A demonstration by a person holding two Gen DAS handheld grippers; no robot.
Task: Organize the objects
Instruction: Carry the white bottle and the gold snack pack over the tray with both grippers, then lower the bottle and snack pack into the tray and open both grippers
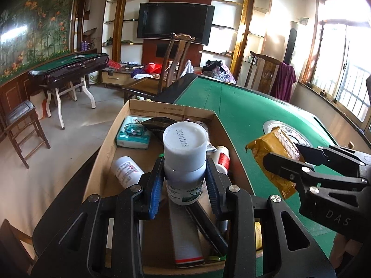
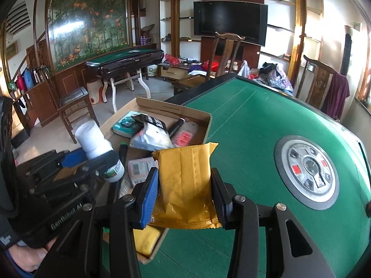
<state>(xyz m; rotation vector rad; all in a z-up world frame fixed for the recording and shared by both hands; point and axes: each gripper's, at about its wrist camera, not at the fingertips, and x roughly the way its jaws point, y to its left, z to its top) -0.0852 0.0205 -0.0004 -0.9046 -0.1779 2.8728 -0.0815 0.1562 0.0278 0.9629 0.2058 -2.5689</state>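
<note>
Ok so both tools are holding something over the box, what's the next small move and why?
Probably lower the left tool a little and release the white-capped bottle into the cardboard box. It is gripped upright between the blue pads, directly above the box's contents. The right tool holds the yellow packet by the box's right wall, partly over the green table, so that seems better second.

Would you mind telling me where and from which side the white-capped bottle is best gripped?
Grip the white-capped bottle on its neck and shoulder, just under the wide cap, with one finger on each side, as the left gripper does now. The cap overhangs the pads, so it probably would not slip down. The round body offers no flat faces, so a squeeze across its width seems steadiest.
</note>
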